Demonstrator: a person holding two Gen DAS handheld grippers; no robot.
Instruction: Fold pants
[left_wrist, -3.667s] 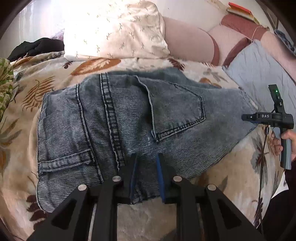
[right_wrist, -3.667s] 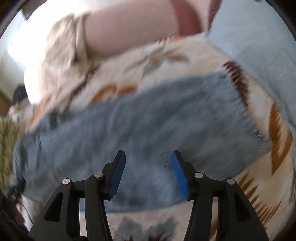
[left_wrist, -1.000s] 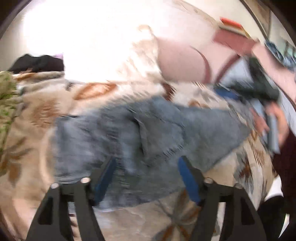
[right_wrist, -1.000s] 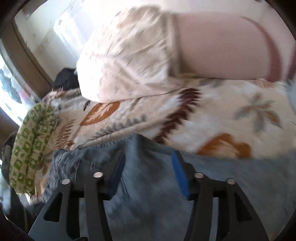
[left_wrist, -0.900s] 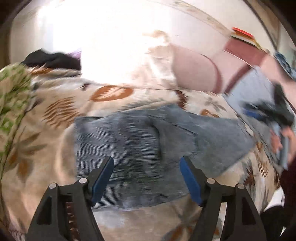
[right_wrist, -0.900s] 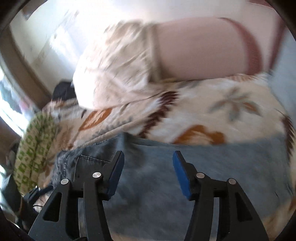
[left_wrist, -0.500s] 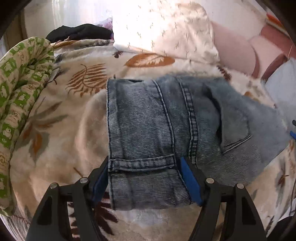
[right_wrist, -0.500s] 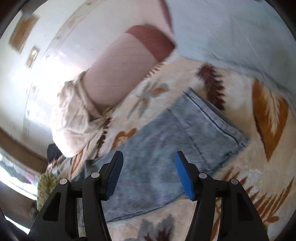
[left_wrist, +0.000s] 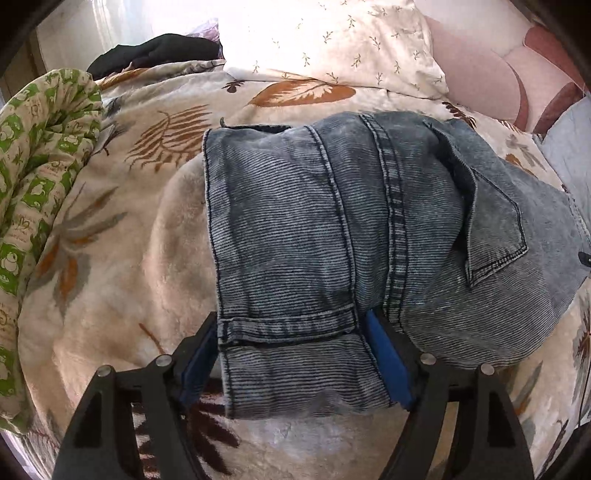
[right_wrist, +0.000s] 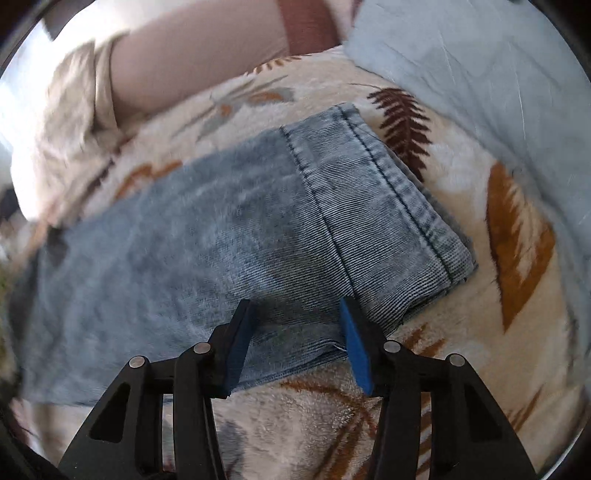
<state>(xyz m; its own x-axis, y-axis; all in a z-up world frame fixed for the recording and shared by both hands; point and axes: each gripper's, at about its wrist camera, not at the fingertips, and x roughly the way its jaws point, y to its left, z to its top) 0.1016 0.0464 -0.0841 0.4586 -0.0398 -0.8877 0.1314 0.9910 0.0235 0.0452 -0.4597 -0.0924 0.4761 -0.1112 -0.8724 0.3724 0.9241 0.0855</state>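
The faded blue-grey denim pants (left_wrist: 332, 236), folded into a flat bundle, lie on a cream plush blanket printed with brown and orange leaves (left_wrist: 110, 295).

The left gripper (left_wrist: 291, 354) points steeply down at the waistband end of the bundle. Its jaws have just been opening and stand wide, one blue-padded finger on each side of the near corner of the denim, where a belt loop and a seam run across between them. The pads (left_wrist: 388, 358) sit at the cloth's edges; whether they press on it or only flank it is hard to say from this view, though they look to stand clear. Ahead of this gripper the back pocket and the thick double seam lie face up. Beyond the pants are a cream pillow with small leaf sprigs (left_wrist: 332, 40) and a dark garment (left_wrist: 155, 51); off to its left side a rolled green-and-cream patterned quilt (left_wrist: 40, 155) runs along the blanket.

The right gripper (right_wrist: 295, 343) hangs over the hem end of the pants (right_wrist: 229, 229), its jaws at a middling gap and just now closing, the near edge of the denim between them but not pinched. Ahead and to its right lies a pale blue sheet (right_wrist: 480, 66).
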